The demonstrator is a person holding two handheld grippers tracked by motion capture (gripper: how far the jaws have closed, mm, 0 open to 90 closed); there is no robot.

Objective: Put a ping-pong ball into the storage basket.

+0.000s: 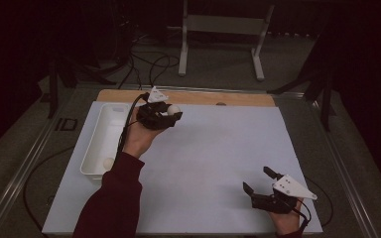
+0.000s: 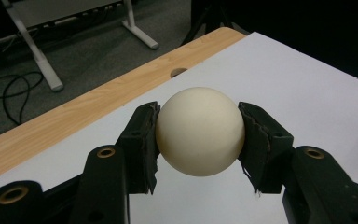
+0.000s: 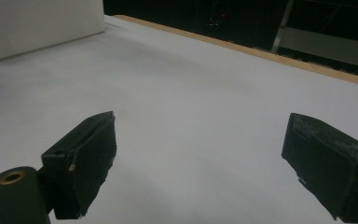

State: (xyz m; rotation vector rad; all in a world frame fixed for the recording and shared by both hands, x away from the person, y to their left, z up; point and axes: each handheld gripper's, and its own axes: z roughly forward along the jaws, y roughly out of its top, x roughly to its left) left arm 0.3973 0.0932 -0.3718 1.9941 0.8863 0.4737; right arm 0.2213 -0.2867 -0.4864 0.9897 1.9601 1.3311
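My left gripper [image 1: 171,113] is up near the far side of the table, just right of the white tray [image 1: 95,141]. It has a cream ball [image 2: 199,131] clamped between its jaws. In the left gripper view both pads press on the ball's sides, left and right, and the ball bulges above and below them. The ball is held over the white mat [image 1: 213,148], close to the wooden table edge [image 2: 88,100]; a small hole in that wood sits just beyond the ball. From the high view I read the ball [image 1: 173,109] as off the mat, but the light is dim and I can't be sure how high it is.

My right gripper [image 1: 259,181] is at the near right corner of the mat, well apart from the left one. Its jaws stand wide open with nothing between them. The right gripper view shows bare mat in the gap, pads [image 3: 88,149] low over the surface; I can't tell whether they touch it.

A second ball [image 1: 108,163] lies inside the tray, at its near end, partly behind my left sleeve [image 1: 114,198]. It looks the same pale colour. The tray runs along the mat's left edge, long side pointing away from me.

Beyond the table, a white metal frame [image 1: 223,29] stands on the floor, with dark cables [image 1: 149,62] beside it.
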